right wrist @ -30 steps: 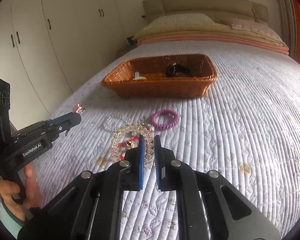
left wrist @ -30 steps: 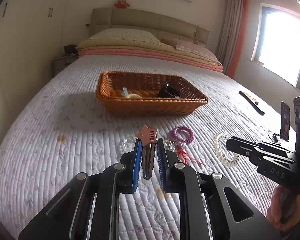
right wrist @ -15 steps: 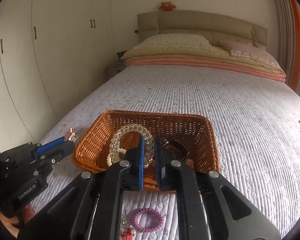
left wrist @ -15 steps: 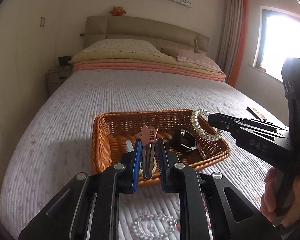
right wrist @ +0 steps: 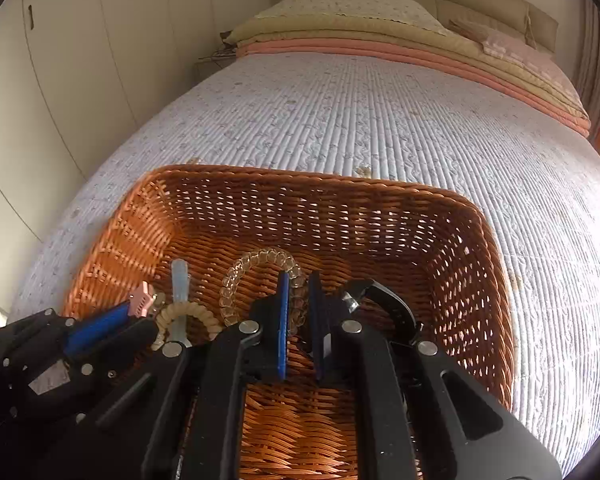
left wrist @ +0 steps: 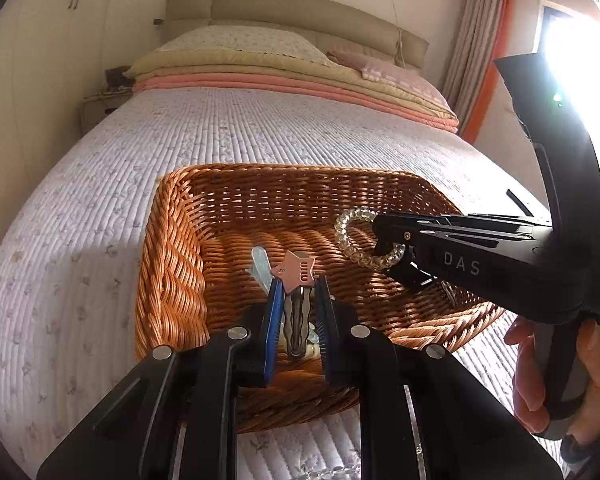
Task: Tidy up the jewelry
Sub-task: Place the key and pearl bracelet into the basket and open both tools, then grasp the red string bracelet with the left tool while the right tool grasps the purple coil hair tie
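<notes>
Both moved over basket (left wrist: pixel 172 264) | left hand-held gripper (left wrist: pixel 298 292) clamps star clip (left wrist: pixel 296 274) | right hand-held gripper (right wrist: pixel 300 292) clamps bead bracelet (right wrist: pixel 236 284)

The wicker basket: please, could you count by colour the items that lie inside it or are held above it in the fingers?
Clear: 1, bead bracelet, held
Pink: 1, star clip, held
Pale blue: 1, slim piece, lying inside
Cream: 1, spiral hair tie, lying inside
Black: 1, watch-like band, lying inside
Total: 5
</notes>
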### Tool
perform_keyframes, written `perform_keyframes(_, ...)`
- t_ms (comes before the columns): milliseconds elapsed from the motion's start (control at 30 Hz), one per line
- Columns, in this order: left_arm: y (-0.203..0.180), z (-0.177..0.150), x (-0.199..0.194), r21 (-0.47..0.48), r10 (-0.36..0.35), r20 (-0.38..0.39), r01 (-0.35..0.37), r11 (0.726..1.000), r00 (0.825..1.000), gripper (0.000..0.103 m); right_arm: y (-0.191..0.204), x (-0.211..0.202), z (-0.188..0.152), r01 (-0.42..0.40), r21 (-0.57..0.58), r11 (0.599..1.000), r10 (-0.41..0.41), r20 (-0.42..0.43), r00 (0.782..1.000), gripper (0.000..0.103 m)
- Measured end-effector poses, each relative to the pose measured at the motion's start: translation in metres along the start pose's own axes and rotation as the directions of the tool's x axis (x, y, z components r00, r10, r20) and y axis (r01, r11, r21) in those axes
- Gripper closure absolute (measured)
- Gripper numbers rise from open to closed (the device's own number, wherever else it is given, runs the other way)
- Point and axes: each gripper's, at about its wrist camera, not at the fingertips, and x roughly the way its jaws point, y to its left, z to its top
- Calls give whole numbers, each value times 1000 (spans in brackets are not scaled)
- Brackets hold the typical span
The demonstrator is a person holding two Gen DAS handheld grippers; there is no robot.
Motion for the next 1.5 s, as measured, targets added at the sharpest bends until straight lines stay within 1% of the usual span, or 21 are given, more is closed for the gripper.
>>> perform_keyframes(67, 1, 0, -2, 0, 2, 1, -2, 1000, 1000, 88, -2, 1, 0, -26, 23, 999, 26, -10, 1000, 94)
perform_keyframes(200, 1, -1, -10, -8, -18, 20, 18, 1000, 1000, 76, -6, -7, -4, -42, 34, 999, 42, 3, 999, 88)
perform_keyframes(267, -1, -1, -16, -8, -23, 28, 24, 1000, 999, 71, -5, -15, -6, -41, 28, 999, 40, 15, 999, 81)
perform_keyframes(333, -3, -2, -26, -8, -28, 43, 29, 1000, 999, 68, -6, -25, -8, -55, 31, 998, 54, 23, 998, 79)
perform_keyframes(400, -6, -3, -38, -2, -32, 56, 32, 999, 998, 60, -8, -38, -12, -71, 32, 997, 70, 34, 997, 78)
perform_keyframes(433, -8, -5, -49, 9, -32, 68, 32, 999, 997, 58, -10, -49, -16, -85, 35, 996, 84, 49, 995, 75)
perform_keyframes(467, -10, -7, -58, 16, -30, 81, 29, 999, 996, 55, -12, -60, -20, -96, 38, 995, 94, 65, 993, 66)
perform_keyframes(533, -12, -13, -80, 22, -31, 112, 28, 999, 993, 53, -18, -81, -31, -113, 49, 992, 107, 102, 989, 52)
perform_keyframes(700, -18, -40, -125, 19, -61, 150, 59, 998, 987, 53, -23, -123, -66, -167, 37, 985, 159, 155, 975, 52)
perform_keyframes(800, -23, -57, -137, 4, -88, 129, 89, 996, 988, 53, -20, -134, -93, -171, 22, 985, 165, 150, 975, 52)
perform_keyframes(867, -28, -72, -137, -6, -111, 90, 112, 994, 990, 53, -19, -136, -108, -143, 7, 990, 141, 145, 979, 52)
perform_keyframes(933, -34, -88, -133, -18, -128, 34, 129, 992, 991, 55, -18, -132, -121, -128, -6, 992, 128, 130, 983, 52)
perform_keyframes(1033, -42, -109, -120, -17, -160, -62, 160, 987, 985, 63, -21, -119, -134, -130, 9, 992, 128, 88, 988, 64)
perform_keyframes(1067, -45, -113, -115, -8, -166, -89, 166, 986, 982, 65, -23, -114, -137, -129, 15, 992, 127, 74, 989, 66)
perform_keyframes(1133, -52, -121, -105, 10, -165, -133, 168, 986, 977, 66, -27, -102, -142, -122, 30, 992, 120, 52, 991, 66)
perform_keyframes(1233, -61, -125, -94, 31, -160, -169, 167, 985, 973, 66, -33, -88, -147, -105, 49, 993, 104, 27, 994, 66)
perform_keyframes(1267, -65, -125, -91, 48, -143, -180, 154, 987, 973, 66, -35, -83, -148, -109, 61, 992, 108, 15, 994, 66)
perform_keyframes(1333, -70, -127, -84, 82, -87, -202, 105, 991, 975, 70, -39, -73, -148, -114, 87, 990, 115, -6, 993, 66)
perform_keyframes(1433, -69, -132, -76, 99, -26, -236, 51, 994, 971, 87, -38, -62, -147, -102, 94, 990, 105, -27, 994, 66)
perform_keyframes(1467, -67, -134, -76, 106, -12, -236, 38, 994, 972, 95, -37, -59, -147, -98, 91, 991, 102, -33, 994, 66)
perform_keyframes(1500, -64, -136, -79, 107, -12, -233, 38, 994, 972, 96, -36, -58, -147, -93, 87, 992, 96, -36, 995, 66)
